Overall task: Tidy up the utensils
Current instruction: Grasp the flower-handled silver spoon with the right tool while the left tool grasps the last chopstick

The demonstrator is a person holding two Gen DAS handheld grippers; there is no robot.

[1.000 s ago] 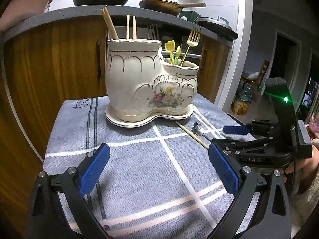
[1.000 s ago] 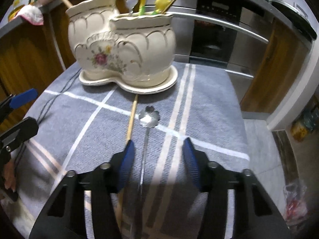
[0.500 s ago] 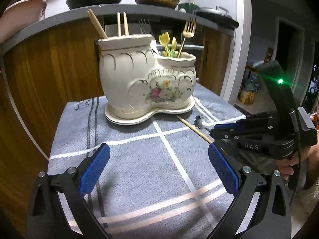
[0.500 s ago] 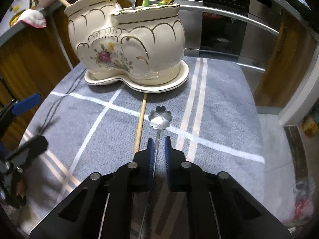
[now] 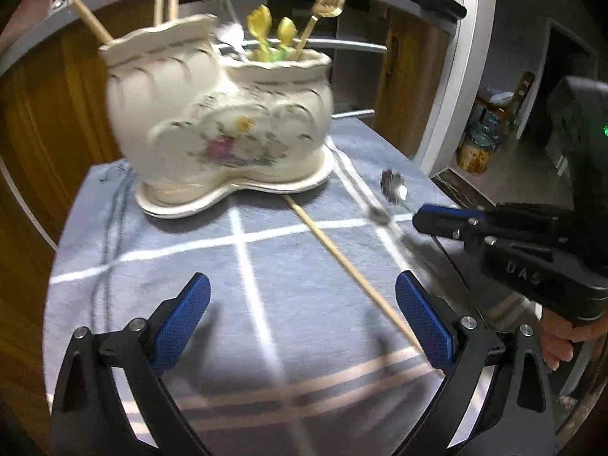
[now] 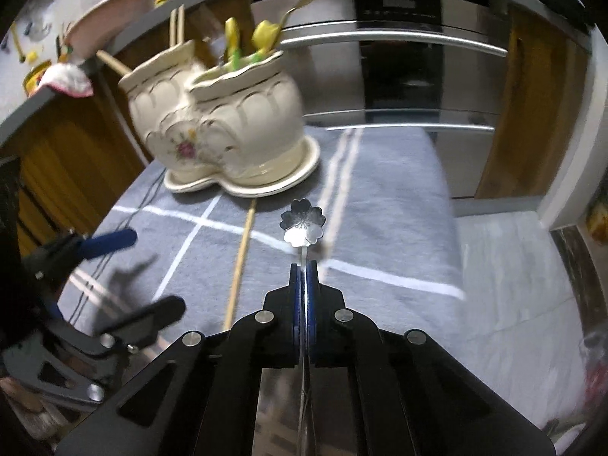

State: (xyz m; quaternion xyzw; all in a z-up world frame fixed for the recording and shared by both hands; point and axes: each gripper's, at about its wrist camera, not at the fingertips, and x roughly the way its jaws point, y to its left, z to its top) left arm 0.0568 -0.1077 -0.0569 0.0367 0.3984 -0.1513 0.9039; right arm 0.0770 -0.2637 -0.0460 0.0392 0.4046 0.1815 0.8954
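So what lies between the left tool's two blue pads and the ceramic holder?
Only gray striped cloth, as the left wrist view shows; the loose chopstick runs beside that stretch, toward the left tool's right pad.

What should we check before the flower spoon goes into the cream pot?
1. Right gripper shut on the flower spoon: ok, handle pinched between the pads.
2. Spoon off the cloth: cannot tell; the bowl looks raised, but the picture is blurred.
3. Room in the ceramic holder: cannot tell; its lower pot already holds a gold fork and yellow-tipped utensils, the inside is hidden.
4. Left gripper out of the way: ok, open, low over the grey cloth.
5. Loose chopstick: not ok yet, lying on the cloth beside the spoon.
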